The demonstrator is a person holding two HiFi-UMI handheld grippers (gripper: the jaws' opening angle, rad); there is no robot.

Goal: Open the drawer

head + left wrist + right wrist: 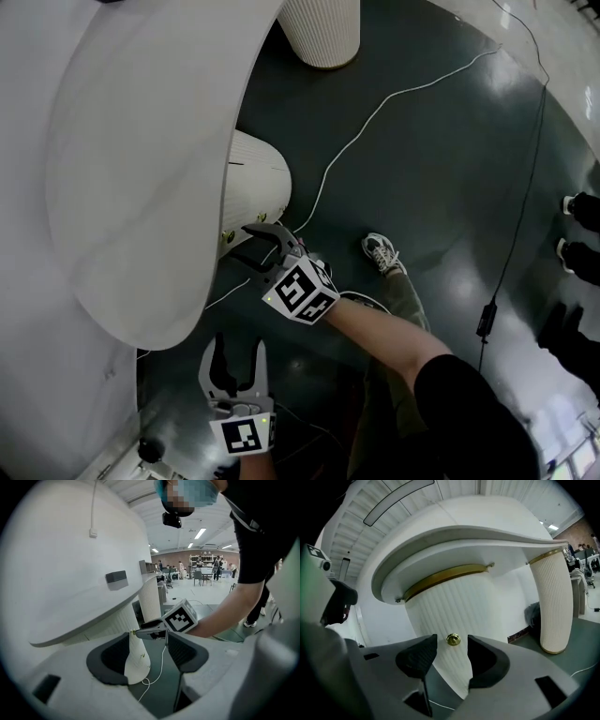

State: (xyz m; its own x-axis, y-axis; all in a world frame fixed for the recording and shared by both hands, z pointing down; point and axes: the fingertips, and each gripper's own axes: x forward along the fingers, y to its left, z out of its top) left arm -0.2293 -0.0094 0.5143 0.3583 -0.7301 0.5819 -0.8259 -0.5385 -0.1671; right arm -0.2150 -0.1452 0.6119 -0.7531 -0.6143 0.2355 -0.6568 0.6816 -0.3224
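A white ribbed pedestal [454,606] stands under the curved white tabletop [454,536]; its drawer front carries a small brass knob [453,639]. My right gripper [452,649] is open, its two dark pads on either side of the knob and just short of it, not touching. In the head view the right gripper [239,242] points left at the pedestal [262,173] under the table's edge. My left gripper [238,352] hangs lower and nearer me, open and empty. In the left gripper view, the left gripper [147,656] frames the pedestal [137,660] and the right gripper's marker cube [180,616].
A second ribbed leg [323,28] stands farther back. A white cable [375,112] and a black cable [525,187] run over the dark floor. My own shoe [382,253] is beside the pedestal. Other people's shoes [581,211] show at the right edge.
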